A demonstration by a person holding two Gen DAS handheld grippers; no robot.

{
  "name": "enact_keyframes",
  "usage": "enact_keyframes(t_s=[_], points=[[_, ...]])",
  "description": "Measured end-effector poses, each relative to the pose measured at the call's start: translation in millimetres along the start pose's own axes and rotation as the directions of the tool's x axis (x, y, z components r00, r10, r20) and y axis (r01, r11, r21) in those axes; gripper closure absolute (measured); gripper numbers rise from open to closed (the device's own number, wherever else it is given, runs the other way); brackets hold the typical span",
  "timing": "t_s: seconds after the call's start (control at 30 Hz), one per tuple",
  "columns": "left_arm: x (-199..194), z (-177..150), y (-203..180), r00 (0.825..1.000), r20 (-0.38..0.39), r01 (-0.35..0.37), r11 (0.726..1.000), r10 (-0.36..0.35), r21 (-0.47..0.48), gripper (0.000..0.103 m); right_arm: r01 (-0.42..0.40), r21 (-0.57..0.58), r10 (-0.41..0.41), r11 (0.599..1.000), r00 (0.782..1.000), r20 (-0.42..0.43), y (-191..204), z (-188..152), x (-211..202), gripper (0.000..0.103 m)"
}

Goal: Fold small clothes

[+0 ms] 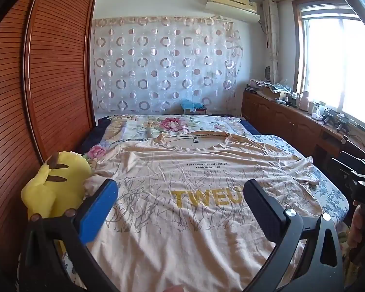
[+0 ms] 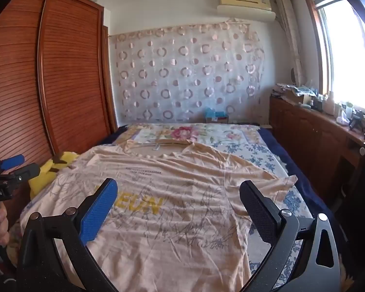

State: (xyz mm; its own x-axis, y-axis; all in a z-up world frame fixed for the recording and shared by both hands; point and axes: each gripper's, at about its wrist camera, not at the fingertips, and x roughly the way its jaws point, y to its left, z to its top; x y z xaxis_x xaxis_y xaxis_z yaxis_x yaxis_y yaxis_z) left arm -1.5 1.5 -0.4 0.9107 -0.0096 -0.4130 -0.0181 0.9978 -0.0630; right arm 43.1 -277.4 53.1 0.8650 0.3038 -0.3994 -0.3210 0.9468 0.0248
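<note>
While both grippers hover over the near end of the bed [image 1: 333, 194], a peach T-shirt [image 1: 194, 194] lies spread face up on its floral cover, neck at 12 o'clock and hem at 6. It is creased, printed with grey branch lines, small black text on the chest and big yellow letters reading "TWEU" beneath; a white label shows inside the collar. One sleeve reaches out toward 3 o'clock, its edge rumpled. A yellow plush [image 1: 56, 185] sits at 9 o'clock, touching the other sleeve. Left gripper [image 1: 180, 209]: jaws spread wide, nothing between them. Right gripper [image 2: 177, 209]: jaws likewise spread wide and empty, above the shirt's lower half.
</note>
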Motion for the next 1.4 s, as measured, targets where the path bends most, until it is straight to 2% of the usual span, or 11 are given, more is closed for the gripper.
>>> enact_keyframes(t_s=[1.4], points=[[-4.8, 3.4, -0.1, 1.0, -0.004, -0.025, 1.0, 0.025, 0.008, 0.0, -0.006, 0.006, 0.006, 1.0, 1.0, -0.003, 0.4, -0.1, -2.6, 0.001]])
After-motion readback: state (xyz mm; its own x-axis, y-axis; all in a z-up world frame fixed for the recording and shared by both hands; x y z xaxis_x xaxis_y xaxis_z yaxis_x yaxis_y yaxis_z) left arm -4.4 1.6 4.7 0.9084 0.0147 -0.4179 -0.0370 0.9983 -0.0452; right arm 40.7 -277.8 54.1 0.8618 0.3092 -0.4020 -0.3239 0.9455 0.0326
